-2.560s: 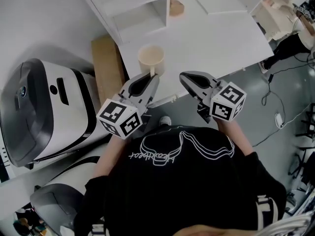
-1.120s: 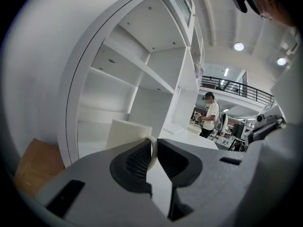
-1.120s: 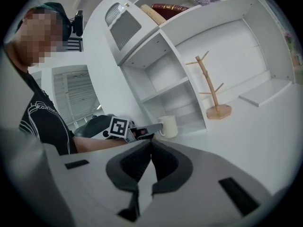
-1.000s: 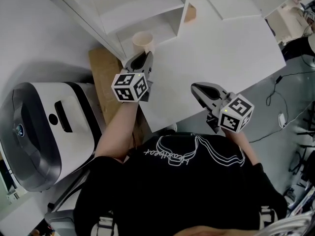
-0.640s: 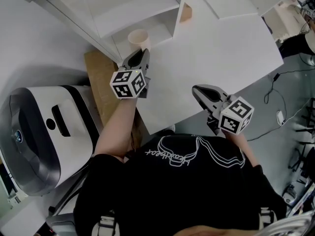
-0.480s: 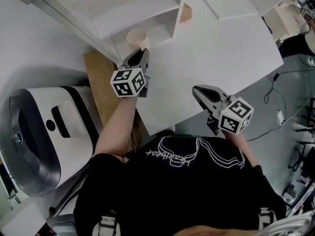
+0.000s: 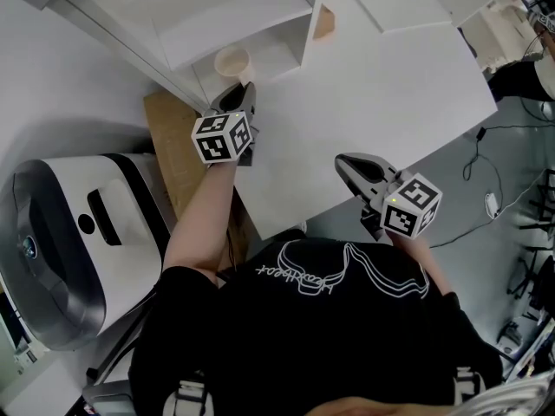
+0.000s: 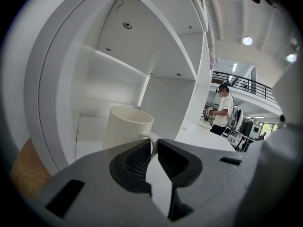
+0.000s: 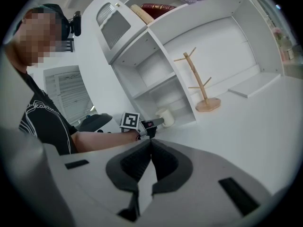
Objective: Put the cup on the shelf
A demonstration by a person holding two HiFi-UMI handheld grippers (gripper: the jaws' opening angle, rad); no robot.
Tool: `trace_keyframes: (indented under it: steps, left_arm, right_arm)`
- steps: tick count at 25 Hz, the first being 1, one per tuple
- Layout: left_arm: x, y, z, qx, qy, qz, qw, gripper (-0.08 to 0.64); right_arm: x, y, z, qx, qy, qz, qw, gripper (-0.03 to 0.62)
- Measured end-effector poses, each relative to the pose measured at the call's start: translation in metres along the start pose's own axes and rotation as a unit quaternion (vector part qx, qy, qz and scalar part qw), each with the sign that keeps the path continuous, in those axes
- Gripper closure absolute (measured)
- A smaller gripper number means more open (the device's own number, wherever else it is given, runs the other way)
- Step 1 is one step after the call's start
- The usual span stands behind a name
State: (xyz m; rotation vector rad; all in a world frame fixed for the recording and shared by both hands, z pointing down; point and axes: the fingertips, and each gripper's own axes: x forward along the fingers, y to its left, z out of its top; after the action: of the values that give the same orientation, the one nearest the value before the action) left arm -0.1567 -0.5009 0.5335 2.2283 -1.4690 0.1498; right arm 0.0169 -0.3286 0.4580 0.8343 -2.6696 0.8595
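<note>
A cream cup (image 7: pixel 232 61) sits inside the lowest compartment of the white shelf unit (image 7: pixel 227 9) at the table's back left. My left gripper (image 7: pixel 245 90) reaches in after it and is shut on the cup's handle. In the left gripper view the cup (image 8: pixel 126 128) stands upright just beyond the left gripper (image 8: pixel 154 146), the thin handle pinched between the pads; its base is hidden. My right gripper (image 7: pixel 345 165) hovers over the table's near edge, shut with nothing in it. The right gripper view shows the right gripper (image 9: pixel 151 144) closed, and the cup (image 9: pixel 166 117) far off.
A wooden mug tree (image 9: pixel 204 98) stands on the table right of the shelf unit. A large white machine (image 7: pixel 69 232) and a wooden board (image 7: pixel 178 154) lie left of the table. Cables run over the floor at right. A person (image 8: pixel 222 111) stands far behind.
My left gripper has carried the cup forward and left, off the table front and into the shelf's lowest compartment. The right gripper has barely shifted.
</note>
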Motion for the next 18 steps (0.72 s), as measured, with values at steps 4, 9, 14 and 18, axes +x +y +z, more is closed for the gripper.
trace_keyframes:
  steps: [4, 9, 14, 18]
  left_arm:
    - [0.002, 0.003, 0.002, -0.008, 0.003, -0.005, 0.9999, 0.515]
    - [-0.004, 0.004, 0.0, -0.012, 0.007, -0.004, 0.9999, 0.505]
    - [-0.019, -0.001, -0.003, -0.002, 0.011, -0.006, 0.9999, 0.425]
    - [-0.046, -0.023, 0.001, 0.005, 0.011, -0.029, 0.9995, 0.425]
  right_arm:
    - [0.0, 0.002, 0.001, -0.003, -0.001, 0.0, 1.0, 0.586]
    - [-0.003, 0.005, -0.004, 0.0, 0.001, 0.001, 1.0, 0.586]
    - [-0.001, 0.012, -0.006, -0.001, 0.003, 0.009, 1.0, 0.586]
    - [0.0, 0.02, -0.001, -0.008, -0.002, 0.021, 1.0, 0.586]
